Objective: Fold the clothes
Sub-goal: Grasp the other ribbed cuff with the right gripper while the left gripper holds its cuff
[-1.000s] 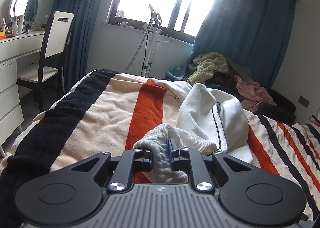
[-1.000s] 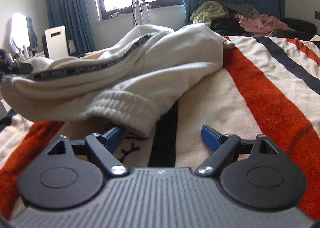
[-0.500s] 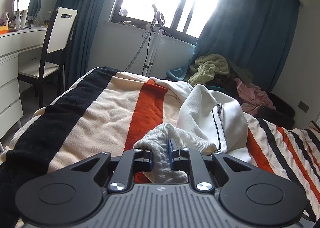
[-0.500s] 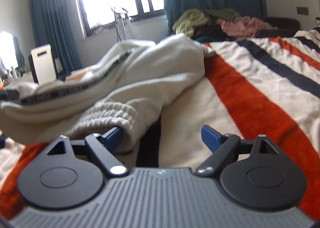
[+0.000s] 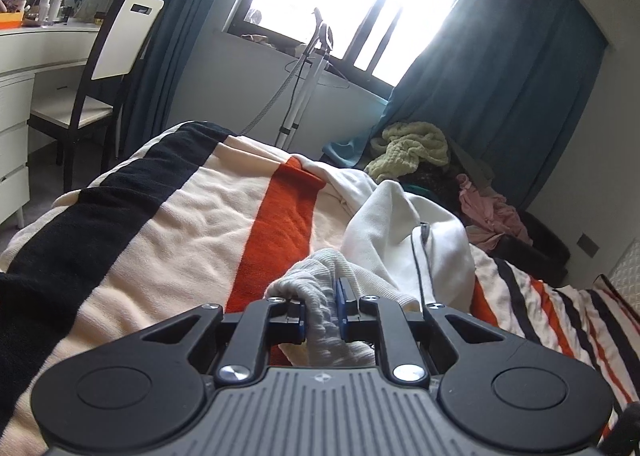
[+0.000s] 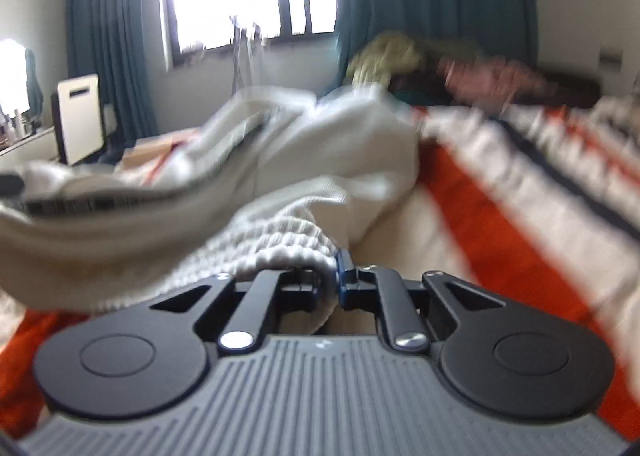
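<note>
Left wrist view: left gripper (image 5: 322, 310) clenched on a ribbed cuff (image 5: 316, 288) of the cream sweatpants (image 5: 404, 232), heaped on the striped bed (image 5: 192, 224). Right wrist view, blurred: right gripper (image 6: 329, 281) just closed, fingers (image 6: 343, 264) pinching the other cuff (image 6: 276, 240).

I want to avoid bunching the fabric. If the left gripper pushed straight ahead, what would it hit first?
Probably the raised fold of the white garment just beyond the ribbed cuff the left gripper holds; depth is uncertain.

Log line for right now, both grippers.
left gripper: shut on ribbed cuff | right gripper: jaws just closed on other cuff | striped blanket: underneath
</note>
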Motion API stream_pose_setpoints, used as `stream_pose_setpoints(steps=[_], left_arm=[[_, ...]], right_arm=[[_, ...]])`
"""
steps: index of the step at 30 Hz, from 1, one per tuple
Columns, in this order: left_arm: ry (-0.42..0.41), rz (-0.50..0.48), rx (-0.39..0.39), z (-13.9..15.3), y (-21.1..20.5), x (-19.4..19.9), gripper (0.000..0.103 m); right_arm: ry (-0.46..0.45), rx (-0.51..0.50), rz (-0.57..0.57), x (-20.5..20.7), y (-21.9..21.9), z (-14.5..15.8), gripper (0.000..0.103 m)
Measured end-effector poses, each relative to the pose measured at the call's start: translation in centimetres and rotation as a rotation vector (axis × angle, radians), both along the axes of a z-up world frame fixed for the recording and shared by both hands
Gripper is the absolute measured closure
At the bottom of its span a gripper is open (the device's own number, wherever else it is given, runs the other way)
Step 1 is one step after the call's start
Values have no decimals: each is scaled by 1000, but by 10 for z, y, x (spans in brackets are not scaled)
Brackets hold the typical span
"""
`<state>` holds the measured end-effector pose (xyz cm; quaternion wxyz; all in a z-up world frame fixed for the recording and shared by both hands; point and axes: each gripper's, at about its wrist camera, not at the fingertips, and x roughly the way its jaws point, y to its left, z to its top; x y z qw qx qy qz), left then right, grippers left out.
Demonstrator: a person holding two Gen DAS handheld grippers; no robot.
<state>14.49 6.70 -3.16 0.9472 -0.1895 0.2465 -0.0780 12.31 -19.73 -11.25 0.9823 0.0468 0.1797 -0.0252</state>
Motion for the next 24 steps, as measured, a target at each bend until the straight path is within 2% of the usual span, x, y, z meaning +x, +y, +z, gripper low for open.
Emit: stream_pose_setpoints(steps=[5,9,11,15,17,20,24], left_arm=[[-6,-60,-38,7,-4,-8,88],[73,-97,-71,5,-4,-19,88],[138,-114,-44,-2,-6,-24,88],[256,-126,35,-19,-13,-30,88],[273,-134,57,-24,-14,-32,88],[269,-159,82,-27,-17,-40,88],[266,-195,119,-18,-20,-56,82]], right_arm=[[-119,-39,-22,-41,-11,46,92],[-152,-122,-48,-77,-18,68,92],[-122,-124,-68,-91,-26,68,92],[36,-71,-93,-92,-38,46,92],[94,-45,-114,-87,-40,32,92],[112,-34,-129,-82,-39,21,92],[122,-48,-128,-85,-37,17,92]])
